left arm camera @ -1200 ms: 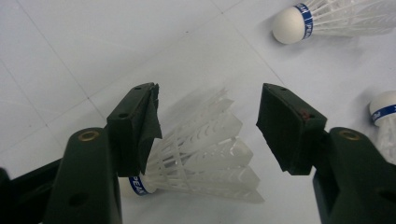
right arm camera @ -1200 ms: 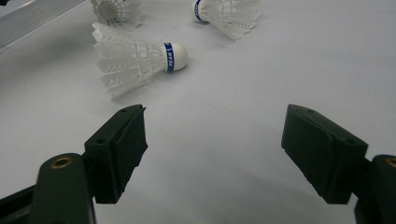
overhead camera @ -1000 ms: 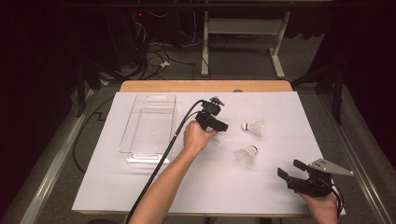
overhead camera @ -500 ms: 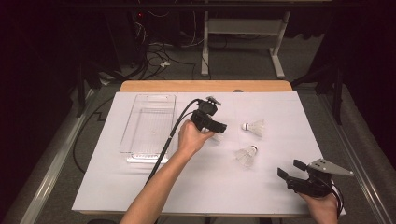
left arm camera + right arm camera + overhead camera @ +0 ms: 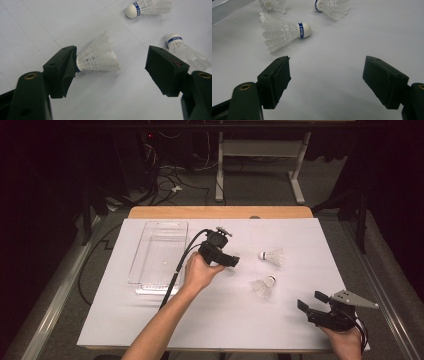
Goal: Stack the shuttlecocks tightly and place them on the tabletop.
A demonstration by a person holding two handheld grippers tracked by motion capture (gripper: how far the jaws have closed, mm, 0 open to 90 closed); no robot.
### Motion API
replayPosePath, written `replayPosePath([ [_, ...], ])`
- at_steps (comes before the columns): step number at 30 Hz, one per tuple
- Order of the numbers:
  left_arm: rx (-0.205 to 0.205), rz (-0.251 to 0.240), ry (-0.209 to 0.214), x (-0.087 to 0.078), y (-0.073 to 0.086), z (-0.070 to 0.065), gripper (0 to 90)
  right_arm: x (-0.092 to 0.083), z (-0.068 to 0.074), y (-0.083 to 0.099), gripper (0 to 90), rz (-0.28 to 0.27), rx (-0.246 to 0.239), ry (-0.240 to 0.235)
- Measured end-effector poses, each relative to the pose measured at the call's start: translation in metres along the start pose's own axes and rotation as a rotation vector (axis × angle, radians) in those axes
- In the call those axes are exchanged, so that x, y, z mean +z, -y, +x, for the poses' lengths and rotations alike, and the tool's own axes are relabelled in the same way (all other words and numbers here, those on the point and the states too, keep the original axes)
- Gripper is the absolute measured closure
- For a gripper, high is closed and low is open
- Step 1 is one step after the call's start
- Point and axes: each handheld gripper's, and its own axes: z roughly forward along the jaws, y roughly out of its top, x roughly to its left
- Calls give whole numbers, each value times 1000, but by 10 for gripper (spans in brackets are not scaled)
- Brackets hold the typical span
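Note:
Three white shuttlecocks with blue-banded cork tips lie on the white table cover. My left gripper (image 5: pixel 231 261) (image 5: pixel 111 62) is open at mid-table; its jaws have just been opening. One shuttlecock (image 5: pixel 96 56) lies on the cover between the jaws, with its cork end hidden behind the left-hand jaw and no pad pressing on it. The other two (image 5: pixel 272 256) (image 5: pixel 263 286) lie just to its right. My right gripper (image 5: pixel 311 301) (image 5: pixel 327 72) rests near the front right corner, open and holding nothing, and looks toward the nearest shuttlecock (image 5: pixel 284 31).
A clear plastic tray (image 5: pixel 150 270) stands left of the left hand, and the gripper's black cable (image 5: pixel 175 275) crosses its right rim. The white cover (image 5: pixel 240 330) spans the wooden table. Beyond the table's far edge are a desk frame and loose cables on the floor.
My left gripper has drawn back a little to the left and lifted slightly. The right gripper and the two shuttlecocks on the right have stayed put.

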Motion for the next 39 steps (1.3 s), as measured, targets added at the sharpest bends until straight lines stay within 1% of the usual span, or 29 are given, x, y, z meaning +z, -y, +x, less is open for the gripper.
replayPosePath([
  [12,23,-3,11,-9,10,-3,257,0,0,0,226,0,2,2],
  [17,28,-12,16,-15,14,-4,256,0,0,0,226,2,4,5],
  [20,36,-8,17,-17,17,-5,256,0,0,0,226,2,4,7],
  [37,58,-3,27,-22,35,-9,260,1,0,0,227,5,10,12],
  [39,57,-3,28,-23,37,-9,261,1,0,0,227,4,5,11],
])
